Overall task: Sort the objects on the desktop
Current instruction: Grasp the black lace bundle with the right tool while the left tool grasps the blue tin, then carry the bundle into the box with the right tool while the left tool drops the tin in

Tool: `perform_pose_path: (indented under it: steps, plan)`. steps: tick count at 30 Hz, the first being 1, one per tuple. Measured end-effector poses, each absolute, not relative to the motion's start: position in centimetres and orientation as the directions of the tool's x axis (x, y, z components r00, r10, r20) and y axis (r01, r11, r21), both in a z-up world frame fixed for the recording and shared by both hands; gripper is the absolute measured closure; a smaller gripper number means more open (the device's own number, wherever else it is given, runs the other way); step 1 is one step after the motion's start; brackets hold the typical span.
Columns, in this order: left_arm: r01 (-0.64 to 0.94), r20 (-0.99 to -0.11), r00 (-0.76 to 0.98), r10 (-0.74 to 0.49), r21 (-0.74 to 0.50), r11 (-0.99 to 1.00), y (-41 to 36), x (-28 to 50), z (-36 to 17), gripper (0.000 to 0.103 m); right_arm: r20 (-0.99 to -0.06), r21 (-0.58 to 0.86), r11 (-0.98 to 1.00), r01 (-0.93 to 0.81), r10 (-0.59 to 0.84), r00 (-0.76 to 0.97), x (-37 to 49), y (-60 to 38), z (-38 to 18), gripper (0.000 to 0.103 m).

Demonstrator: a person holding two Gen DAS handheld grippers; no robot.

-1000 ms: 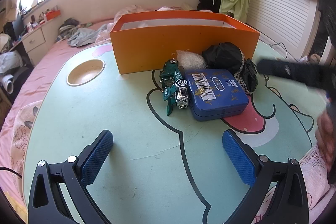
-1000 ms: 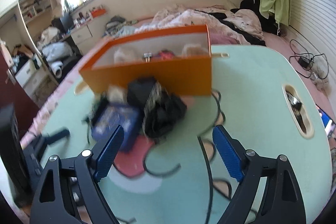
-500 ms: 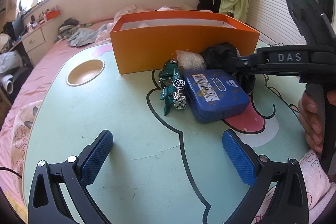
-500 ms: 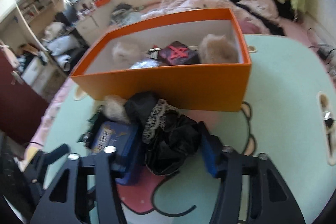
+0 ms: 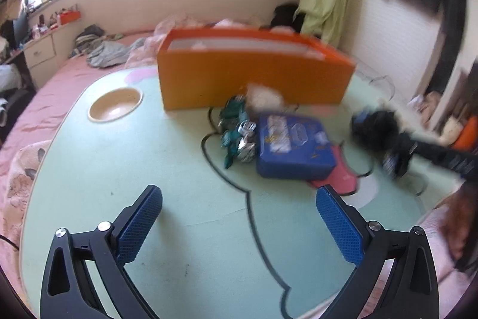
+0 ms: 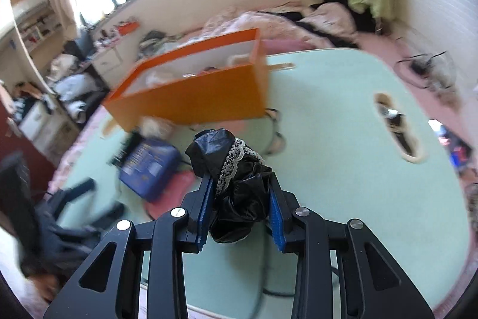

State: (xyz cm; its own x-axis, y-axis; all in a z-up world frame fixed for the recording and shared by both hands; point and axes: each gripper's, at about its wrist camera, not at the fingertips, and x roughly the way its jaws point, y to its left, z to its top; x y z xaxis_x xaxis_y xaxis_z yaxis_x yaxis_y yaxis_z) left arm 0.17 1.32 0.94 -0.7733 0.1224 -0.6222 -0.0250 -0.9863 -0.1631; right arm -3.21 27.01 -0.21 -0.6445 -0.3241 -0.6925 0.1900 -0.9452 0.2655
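Observation:
My right gripper (image 6: 241, 183) holds a black cloth bundle with white lace trim (image 6: 215, 148); its jaws are closing and the blue pads press on both sides of it. In the left wrist view that bundle (image 5: 373, 127) hangs blurred at the right, away from the other items. An orange box (image 5: 254, 79) stands at the back of the mint-green table (image 5: 149, 169). In front of it lie a blue tin (image 5: 292, 145), a green toy car (image 5: 236, 124) and a white fluffy ball (image 5: 264, 97). Over the near table my left gripper (image 5: 239, 196) is open, nothing between its fingers.
A round cup recess (image 5: 115, 105) sits in the table at the left, and a slot handle (image 6: 397, 130) at its right side. A person's hand (image 5: 460, 226) is at the right edge. The table rests on a pink bed with clothes around it.
My right gripper went from open to shut on the black bundle, then drew it away from the tin and box to the right. The left gripper stayed open, its view tilted slightly.

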Motion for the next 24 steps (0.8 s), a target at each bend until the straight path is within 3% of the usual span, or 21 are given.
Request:
perform_pose_path:
  steps: [3,5,10,14,24]
  plan:
    - [-0.111,-0.501,-0.845,0.19,-0.184,-0.977,2.0,1.4,3.2,0.0,-0.703,0.29,-0.94,0.177,-0.335,-0.627,-3.2,27.5,-1.0,0.068]
    - [-0.168,-0.468,-0.857,0.215,-0.139,-0.976,3.5,1.1,4.7,0.001,-0.7,0.321,-0.931,0.171,-0.355,-0.619,-3.4,27.9,-1.1,0.068]
    - [-0.201,-0.587,-0.782,0.21,-0.082,-0.976,6.7,-3.4,4.5,0.022,-0.701,0.314,-0.934,0.172,-0.35,-0.621,-3.4,27.6,-1.1,0.067]
    - [-0.187,-0.669,-0.699,0.252,-0.169,-0.968,6.6,-6.4,2.8,0.04,-0.698,0.32,-0.932,0.171,-0.354,-0.622,-3.2,27.5,-1.1,0.067]
    - [-0.149,-0.712,-0.676,0.19,-0.121,-0.981,6.6,-7.1,1.5,0.035,-0.696,0.326,-0.93,0.171,-0.358,-0.622,-3.1,27.7,-1.2,0.067]
